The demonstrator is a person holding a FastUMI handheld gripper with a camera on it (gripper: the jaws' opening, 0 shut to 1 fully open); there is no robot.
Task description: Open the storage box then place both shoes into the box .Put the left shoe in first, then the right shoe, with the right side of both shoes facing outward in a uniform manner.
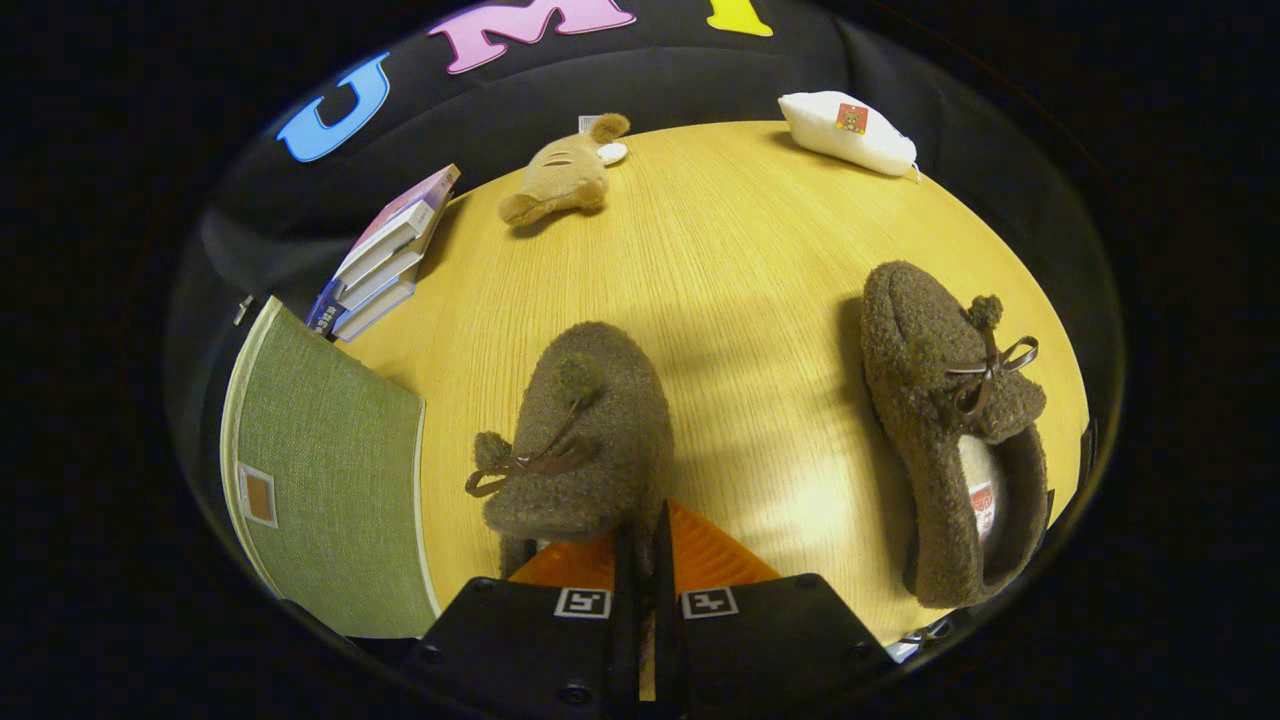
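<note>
shoe in hand: the fuzzy brown boucle slipper with a thin ribbon bow and pompoms (580, 440) sits right at the gripper (640, 560), heel end toward the fingers, toe pointing across the round wooden tabletop (720, 250). Looks lifted or at least tipped, hard to say for sure.

jaws: pinched nearly together, and by the look of it clamped on the slipper's heel rim. The exact contact is hidden behind the fuzz, so that's my read, not gospel.

other shoe: the matching brown slipper (950, 430) lies well apart near the table's right edge, opening toward the near edge, a white insole label showing inside.

box: the green fabric storage box with a small tan patch (320, 480) is at the table's left edge, just beside the held slipper. I can't tell if the lid is open, since just one green panel shows.

how i'd do it: keep the pinch firm on the heel since soft fleece slips, swing left over the box, and check which side faces out before letting go. The right side should end up outward.

clutter: a stack of books (385, 260) at the far left edge, a tan plush toy (562, 180) and a white pouch (848, 132) along the far edge. None are in the way.
</note>
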